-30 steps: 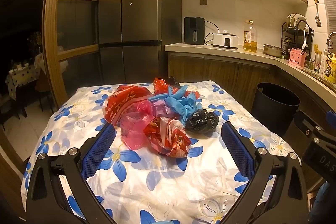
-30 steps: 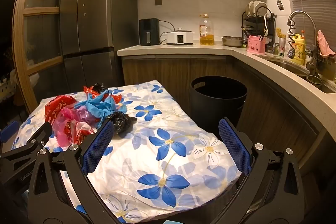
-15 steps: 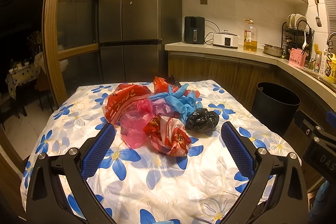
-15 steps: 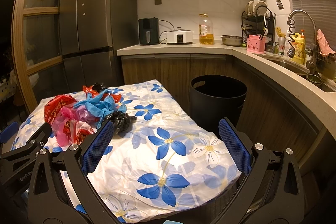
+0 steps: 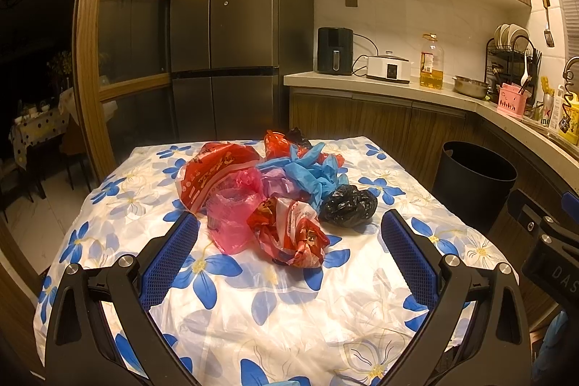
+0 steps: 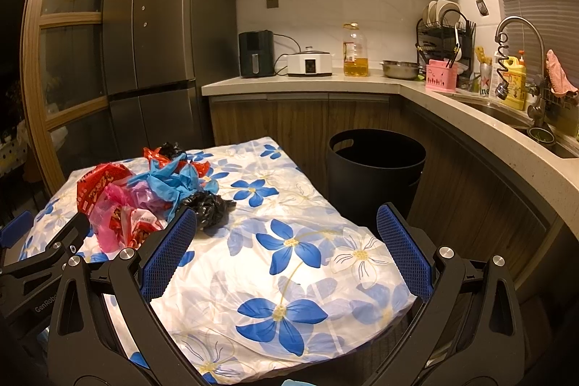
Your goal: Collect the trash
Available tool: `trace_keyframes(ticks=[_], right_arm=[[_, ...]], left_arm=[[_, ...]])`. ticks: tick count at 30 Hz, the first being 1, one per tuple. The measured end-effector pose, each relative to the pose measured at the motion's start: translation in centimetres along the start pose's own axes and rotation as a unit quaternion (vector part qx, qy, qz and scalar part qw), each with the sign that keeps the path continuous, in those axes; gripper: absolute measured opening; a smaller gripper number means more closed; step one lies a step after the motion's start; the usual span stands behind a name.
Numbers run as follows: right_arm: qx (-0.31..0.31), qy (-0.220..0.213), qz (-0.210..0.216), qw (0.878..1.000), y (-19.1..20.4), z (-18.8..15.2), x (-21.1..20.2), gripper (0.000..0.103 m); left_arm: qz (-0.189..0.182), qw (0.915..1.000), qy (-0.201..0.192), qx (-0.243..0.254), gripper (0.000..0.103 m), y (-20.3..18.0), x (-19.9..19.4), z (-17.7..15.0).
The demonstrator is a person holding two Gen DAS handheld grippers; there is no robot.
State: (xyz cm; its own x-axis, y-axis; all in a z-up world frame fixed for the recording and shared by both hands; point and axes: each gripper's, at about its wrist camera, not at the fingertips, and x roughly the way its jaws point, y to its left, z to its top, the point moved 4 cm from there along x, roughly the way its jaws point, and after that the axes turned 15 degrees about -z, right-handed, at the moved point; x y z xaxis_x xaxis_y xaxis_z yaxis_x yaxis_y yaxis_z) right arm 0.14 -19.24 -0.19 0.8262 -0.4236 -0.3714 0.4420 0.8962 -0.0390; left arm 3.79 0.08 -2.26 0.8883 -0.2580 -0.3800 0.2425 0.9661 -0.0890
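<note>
Kitchen lamplight falls on a table (image 5: 108, 227) draped in a blue-flowered cloth, over which we hold both grippers with jaws spread wide and nothing between them: our left gripper (image 5: 289, 234) faces the heap of trash, and our right gripper (image 6: 286, 230) hangs above the bare cloth near the table's right edge. Just past our left fingers lie a red-and-white wrapper (image 5: 289, 234) and a pink bag (image 5: 231, 216), with a crumpled black bag (image 5: 347, 205), a blue bag (image 5: 311, 169) and a big red bag (image 5: 213, 172) bunched together behind them mid-table. Further out, a black bin (image 6: 376, 169) stands on the floor beside the table's right side, below the counter (image 6: 307, 82).
</note>
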Motion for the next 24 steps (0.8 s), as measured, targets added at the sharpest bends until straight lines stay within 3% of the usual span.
trace_keyframes(ticks=[24], right_arm=[[0.000, -0.001, 0.000, 1.000, -0.08, 0.00, -0.09, 0.098]], left_arm=[[-0.001, 1.0000, 0.001, -0.002, 0.098, 0.09, 0.05, -0.42]])
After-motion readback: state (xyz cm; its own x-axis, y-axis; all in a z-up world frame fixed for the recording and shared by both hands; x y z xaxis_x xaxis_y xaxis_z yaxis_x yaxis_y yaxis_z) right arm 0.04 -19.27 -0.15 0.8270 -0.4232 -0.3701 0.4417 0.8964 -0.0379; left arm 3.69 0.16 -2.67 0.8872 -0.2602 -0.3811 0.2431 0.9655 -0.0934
